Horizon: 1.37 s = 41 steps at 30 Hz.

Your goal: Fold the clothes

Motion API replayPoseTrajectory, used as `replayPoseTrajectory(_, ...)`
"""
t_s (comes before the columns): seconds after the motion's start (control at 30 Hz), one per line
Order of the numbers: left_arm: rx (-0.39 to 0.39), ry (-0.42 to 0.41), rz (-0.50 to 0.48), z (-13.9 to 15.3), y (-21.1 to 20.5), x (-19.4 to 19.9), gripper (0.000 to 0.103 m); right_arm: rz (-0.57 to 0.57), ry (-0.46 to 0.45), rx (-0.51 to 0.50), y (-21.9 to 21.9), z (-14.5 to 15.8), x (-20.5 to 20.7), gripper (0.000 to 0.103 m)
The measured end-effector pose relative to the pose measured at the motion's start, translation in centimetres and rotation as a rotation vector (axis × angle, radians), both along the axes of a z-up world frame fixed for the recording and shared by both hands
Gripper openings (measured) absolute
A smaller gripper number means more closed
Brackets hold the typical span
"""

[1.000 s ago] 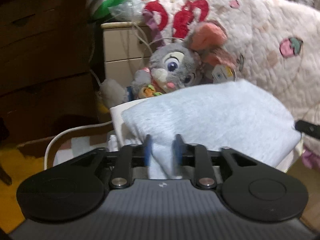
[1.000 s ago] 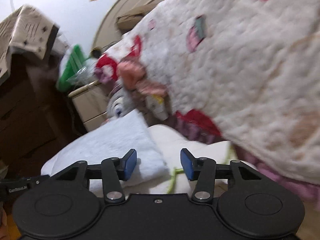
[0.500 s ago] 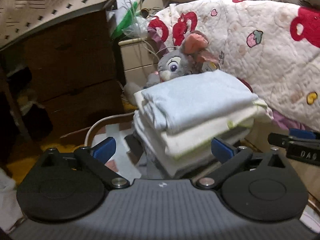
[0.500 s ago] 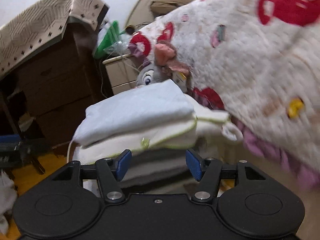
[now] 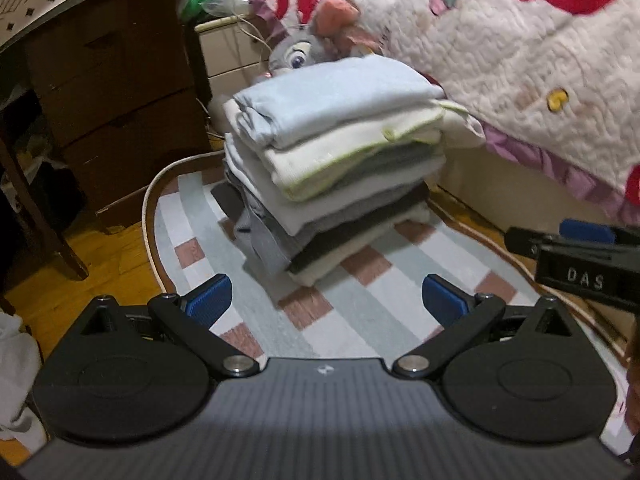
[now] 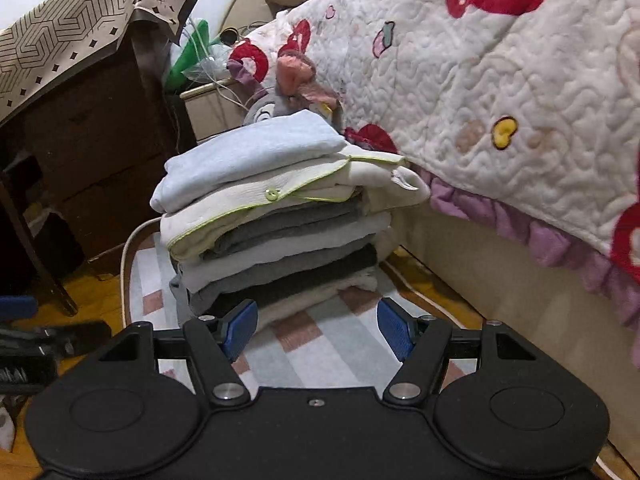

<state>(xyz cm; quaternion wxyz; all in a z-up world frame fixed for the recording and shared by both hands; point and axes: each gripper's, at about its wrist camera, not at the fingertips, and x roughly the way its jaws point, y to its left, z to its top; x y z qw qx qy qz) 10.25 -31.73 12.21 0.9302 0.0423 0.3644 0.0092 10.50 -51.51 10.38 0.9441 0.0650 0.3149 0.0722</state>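
Observation:
A stack of folded clothes [image 5: 336,176] stands on a striped rug [image 5: 360,312]; it also shows in the right wrist view [image 6: 276,224]. A pale blue folded garment [image 5: 336,96] lies on top, over a cream one with green trim [image 6: 256,204]. My left gripper [image 5: 326,300] is open and empty, a short way back from the stack. My right gripper [image 6: 318,332] is open and empty, close to the stack's bottom layers. The right gripper's tip shows at the right edge of the left wrist view [image 5: 576,248].
A bed with a white quilt printed in red [image 6: 500,88] runs along the right. A grey plush toy [image 5: 300,50] sits behind the stack. A dark wooden dresser [image 5: 112,80] stands at the left, on a wooden floor [image 5: 72,280]. A white cloth [image 5: 16,368] lies at the left edge.
My left gripper let go of the pale blue garment on top of the stack and opened wide. Both grippers drew back and down from the stack.

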Motion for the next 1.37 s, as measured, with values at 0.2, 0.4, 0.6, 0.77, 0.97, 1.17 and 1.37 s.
replayPoseTrajectory(0.2, -0.03, -0.024, 0.047, -0.6, -1.1, -0.6, 0.103, 0.023, 0.016, -0.025, 0.1, 0.4, -1.5, 0.079)
replayPoseTrajectory(0.4, -0.028, 0.012, 0.052, -1.9, -1.5, -0.4, 0.103, -0.015, 0.056, -0.048, -0.3, -0.6, -2.3, 0.082)
replayPoseTrajectory(0.6, -0.035, 0.025, 0.041, -2.7, -1.7, -0.3, 0.103, -0.039, 0.069, -0.052, -0.6, -1.3, -2.4, 0.082)
replayPoseTrajectory(0.77, -0.049, 0.031, 0.046, -3.2, -1.8, -0.2, 0.103, -0.051, 0.085, -0.062, -0.6, -1.6, -2.3, 0.082)
replayPoseTrajectory(0.97, -0.048, -0.016, 0.048, -2.9, -1.9, -0.5, 0.103, -0.045, 0.093, -0.083, -0.4, -1.9, -2.3, 0.082)
replayPoseTrajectory(1.17, -0.039, -0.018, 0.052, -2.7, -2.0, -0.6, 0.103, -0.043, 0.095, -0.088, -0.3, -2.0, -2.3, 0.082)
replayPoseTrajectory(1.37, -0.028, -0.015, 0.053, -2.7, -2.1, -0.5, 0.103, -0.042, 0.099, -0.091, -0.3, -2.1, -2.2, 0.082)
